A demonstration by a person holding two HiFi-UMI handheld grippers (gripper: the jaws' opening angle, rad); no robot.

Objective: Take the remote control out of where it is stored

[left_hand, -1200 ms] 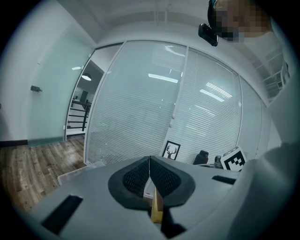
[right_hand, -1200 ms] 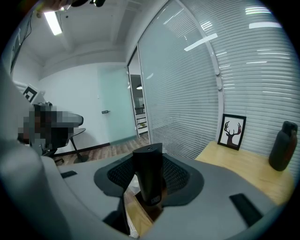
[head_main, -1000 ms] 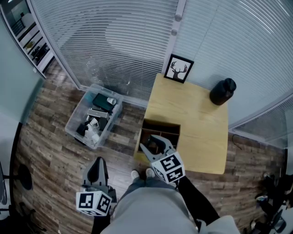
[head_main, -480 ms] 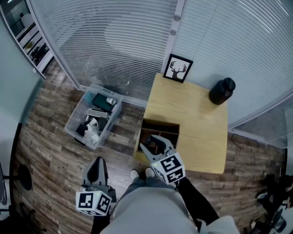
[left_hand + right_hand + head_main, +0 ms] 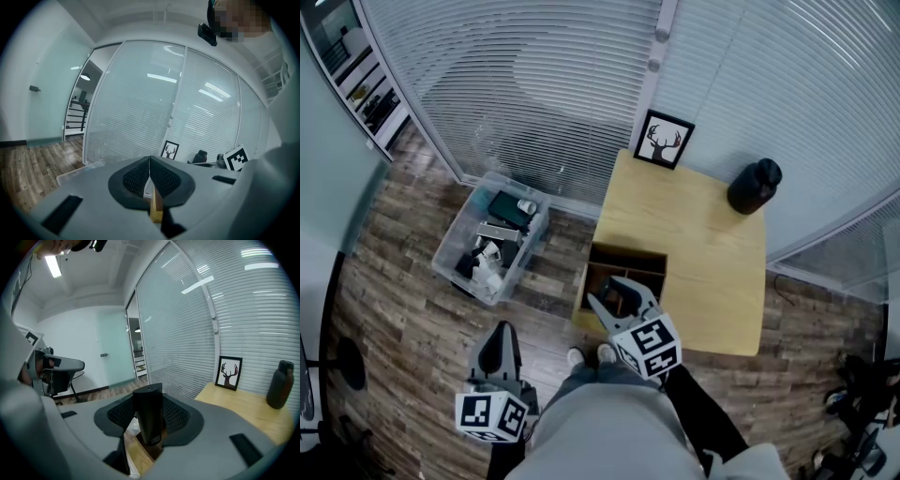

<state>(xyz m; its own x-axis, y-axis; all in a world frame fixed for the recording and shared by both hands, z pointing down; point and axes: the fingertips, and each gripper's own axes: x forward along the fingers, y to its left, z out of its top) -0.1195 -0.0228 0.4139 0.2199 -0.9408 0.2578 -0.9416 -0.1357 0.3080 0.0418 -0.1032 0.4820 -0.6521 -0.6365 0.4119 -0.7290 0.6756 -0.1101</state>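
A black remote control point(image 5: 149, 420) stands upright between the jaws of my right gripper point(image 5: 150, 414), which is shut on it. In the head view, the right gripper point(image 5: 618, 298) hangs over the open wooden drawer point(image 5: 630, 259) at the near left corner of the light wood table point(image 5: 703, 244). The remote shows there only as a dark shape among the jaws. My left gripper point(image 5: 500, 349) is low at the left over the floor. Its pads point(image 5: 140, 177) are pressed together with nothing between them.
On the floor left of the table sits a clear plastic bin point(image 5: 492, 239) with several items. A framed deer picture point(image 5: 665, 140) and a black bottle point(image 5: 755, 187) stand at the table's far side, against blind-covered glass walls. The person's feet point(image 5: 589, 356) are by the drawer.
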